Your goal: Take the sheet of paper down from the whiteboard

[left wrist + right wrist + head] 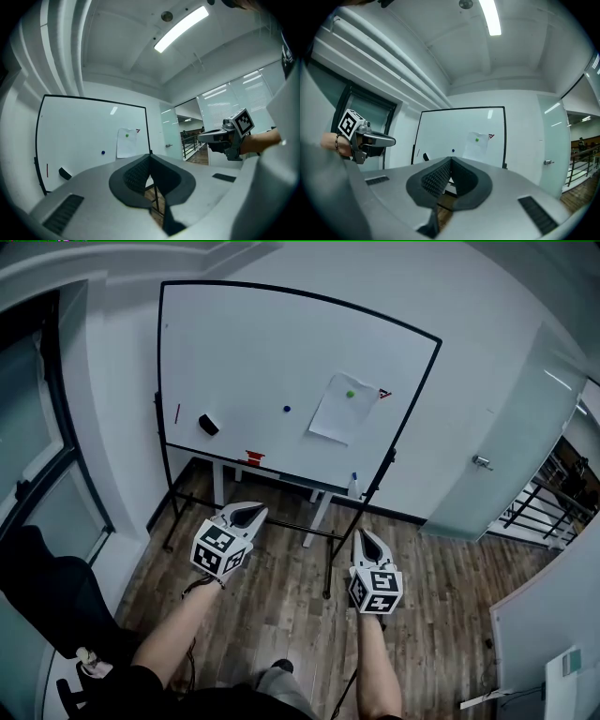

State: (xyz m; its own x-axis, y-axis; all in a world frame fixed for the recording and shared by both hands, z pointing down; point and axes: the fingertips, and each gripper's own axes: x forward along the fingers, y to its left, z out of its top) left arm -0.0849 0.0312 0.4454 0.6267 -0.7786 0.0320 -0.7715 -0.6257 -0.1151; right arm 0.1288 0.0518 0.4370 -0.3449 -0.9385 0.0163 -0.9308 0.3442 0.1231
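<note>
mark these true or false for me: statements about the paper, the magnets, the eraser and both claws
1. The sheet of paper hangs on the whiteboard under a green magnet. True.
2. The left claw is shut on the sheet of paper. False: it is shut on nothing and is well short of the board.
3. In the head view, a blue magnet sits on the board to the left of the paper. True.
4. The black eraser lies on the floor. False: it sticks to the lower left part of the whiteboard.
5. The right claw is wide open. False: its jaws are together and empty.
</note>
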